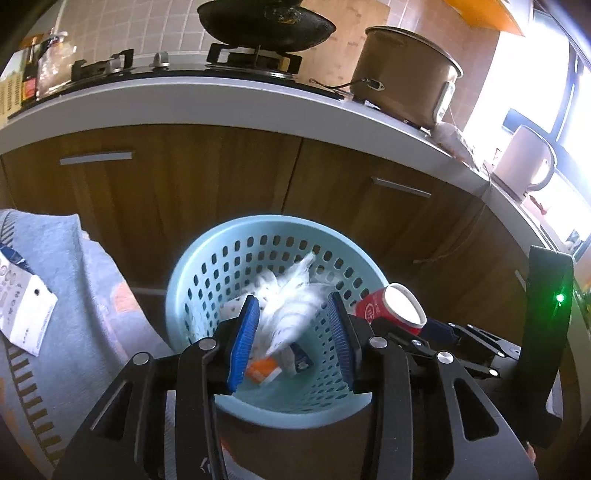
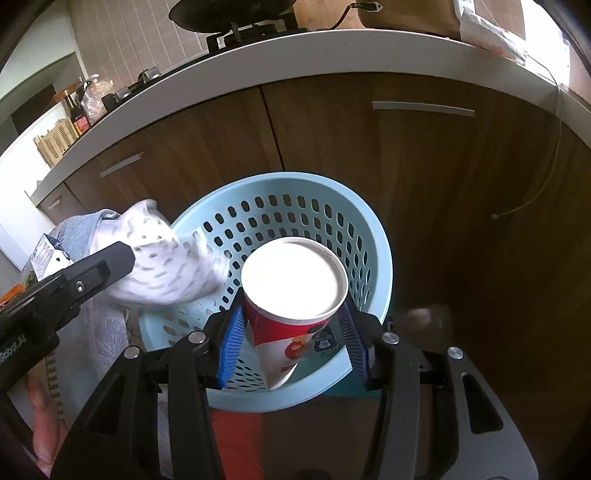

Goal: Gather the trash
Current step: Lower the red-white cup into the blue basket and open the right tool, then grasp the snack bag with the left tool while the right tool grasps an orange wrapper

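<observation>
Perforated light-blue plastic basket [image 1: 207, 266], round and tapering, sits lower centre of both views, in front of brown wood-grain cabinet doors [image 1: 207, 184] with flat metal handles. Left gripper [image 1: 291, 332]: black frame, ribbed blue pads, jaws spread apart over the basket mouth. Between the pads a crumpled white wrapper [image 1: 291, 302], soft and motion-blurred, seems clear of both pads, though contact is hard to judge. In the right wrist view the same wrapper [image 2: 166, 266] shows speckled at centre left, just off the left gripper's black tip, overlapping the basket's left rim. Basket bottom holds an orange-white carton [image 1: 263, 371] and a white-blue pack [image 1: 297, 360].

Right gripper [image 2: 291, 339]: blue pads clamped on a red-and-white paper cup [image 2: 291, 332], conical, white inside, mouth facing the camera, held above the basket's near rim. In the left wrist view the cup [image 1: 391, 306] is at right, beside the basket rim.

Grey-blue cloth [image 1: 74, 280] at left with a white printed packet [image 1: 22, 306] on it. White countertop [image 1: 207, 107] curves across the top, carrying a black wok [image 1: 266, 22] on a gas hob and a brown metal pot [image 1: 402, 77].
</observation>
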Demonstrator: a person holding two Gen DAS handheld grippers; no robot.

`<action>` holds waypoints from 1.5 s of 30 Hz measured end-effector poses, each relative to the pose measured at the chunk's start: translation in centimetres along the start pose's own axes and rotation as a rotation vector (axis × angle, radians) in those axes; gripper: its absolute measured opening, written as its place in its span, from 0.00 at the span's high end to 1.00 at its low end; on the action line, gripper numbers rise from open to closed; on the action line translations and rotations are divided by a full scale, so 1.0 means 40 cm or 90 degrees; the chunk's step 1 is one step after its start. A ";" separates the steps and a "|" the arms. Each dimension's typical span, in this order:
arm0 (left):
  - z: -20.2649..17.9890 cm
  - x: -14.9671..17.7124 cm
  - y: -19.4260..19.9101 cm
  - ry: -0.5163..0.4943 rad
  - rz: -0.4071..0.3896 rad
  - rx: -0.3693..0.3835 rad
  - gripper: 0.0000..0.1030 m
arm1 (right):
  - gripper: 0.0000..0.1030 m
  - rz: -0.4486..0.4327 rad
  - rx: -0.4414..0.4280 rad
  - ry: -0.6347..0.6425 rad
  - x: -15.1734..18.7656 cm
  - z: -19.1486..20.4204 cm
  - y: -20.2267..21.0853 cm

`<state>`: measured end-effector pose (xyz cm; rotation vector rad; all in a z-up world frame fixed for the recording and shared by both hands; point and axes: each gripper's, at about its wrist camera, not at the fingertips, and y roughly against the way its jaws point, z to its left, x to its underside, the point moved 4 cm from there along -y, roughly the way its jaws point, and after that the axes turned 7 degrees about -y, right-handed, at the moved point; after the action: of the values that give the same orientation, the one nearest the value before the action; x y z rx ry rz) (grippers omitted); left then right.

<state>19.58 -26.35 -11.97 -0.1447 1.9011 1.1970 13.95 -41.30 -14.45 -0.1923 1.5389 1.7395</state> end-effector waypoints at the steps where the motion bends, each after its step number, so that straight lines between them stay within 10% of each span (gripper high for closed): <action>1: 0.003 0.000 0.005 0.001 0.000 0.001 0.62 | 0.49 -0.003 -0.001 -0.001 -0.001 0.001 0.004; 23: 0.134 0.060 0.284 0.065 -0.094 -0.059 0.53 | 0.47 -0.071 -0.075 0.089 0.011 0.203 0.157; 38: 0.440 0.280 0.692 0.242 -0.139 -0.363 0.48 | 0.47 -0.069 -0.197 0.258 0.157 0.576 0.255; 45: 0.547 0.367 0.729 0.321 -0.103 -0.373 0.48 | 0.47 -0.053 -0.226 0.330 0.215 0.717 0.246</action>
<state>8.97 11.06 -6.26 -0.9743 1.8364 1.6825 12.67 -11.39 -4.62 -0.9346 1.5209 1.9826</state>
